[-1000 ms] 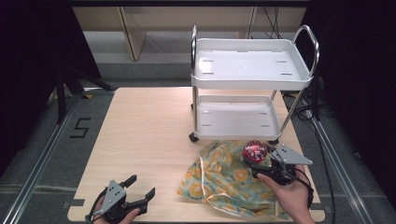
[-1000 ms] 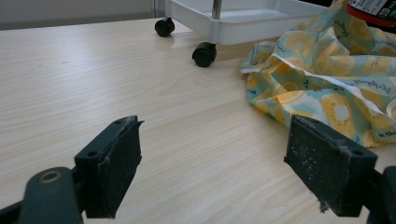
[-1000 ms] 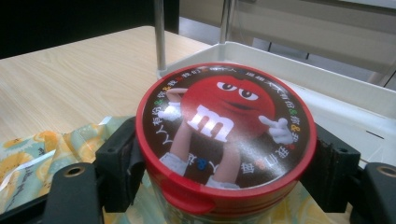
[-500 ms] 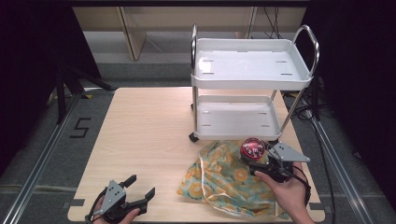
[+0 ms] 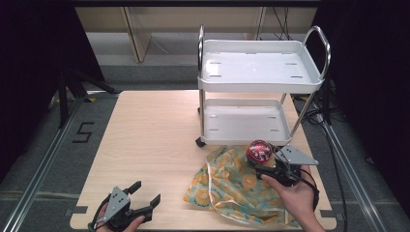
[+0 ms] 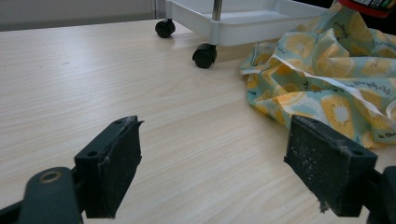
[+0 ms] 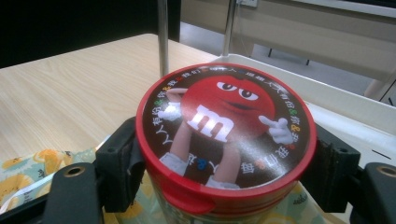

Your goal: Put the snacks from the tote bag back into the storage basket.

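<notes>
My right gripper is shut on a red-lidded candy tub, held upright above a yellow-and-teal patterned cloth bag at the table's front right. In the right gripper view the tub sits between both black pads, its lid showing a red cartoon figure. The white two-shelf trolley stands just behind it, its lower shelf close past the tub. My left gripper rests open near the table's front left edge, nothing between its pads, with the bag off to its right.
The trolley's black castors rest on the light wooden table. A white drawstring cord trails from the bag. Dark floor with metal rails surrounds the table.
My right gripper has lifted the candy tub slightly and carried it up and toward the trolley's lower shelf. The left gripper has stayed put.
</notes>
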